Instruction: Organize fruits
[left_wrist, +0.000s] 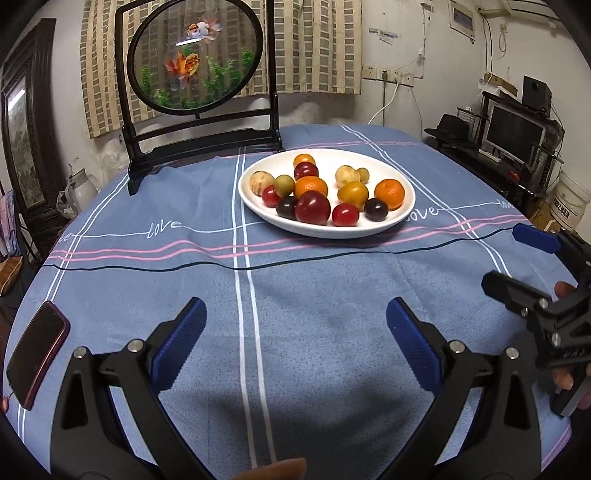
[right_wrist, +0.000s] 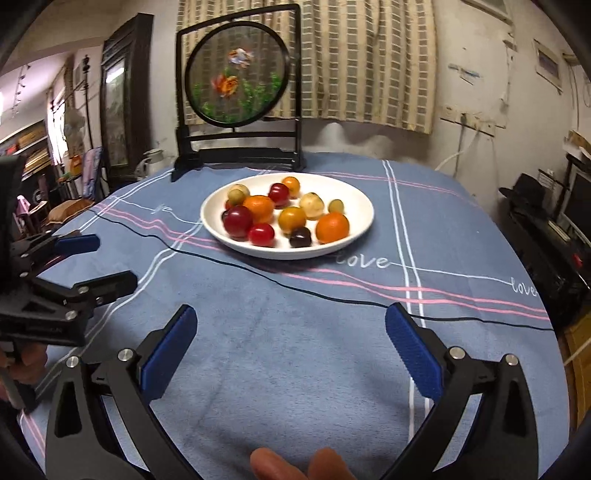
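Note:
A white plate sits past mid-table on the blue cloth, holding several small fruits: oranges, red ones, dark ones, yellow ones and pale tan ones. My left gripper stands open over bare cloth, well short of the plate, nothing between its blue pads. My right gripper is likewise wide open and empty, on the near side of the plate. Each shows in the other's view: the right gripper at the right edge, the left gripper at the left edge.
A thin black cable runs across the cloth between the grippers and the plate. A phone lies at the near left table edge. A black-framed goldfish screen stands behind the plate.

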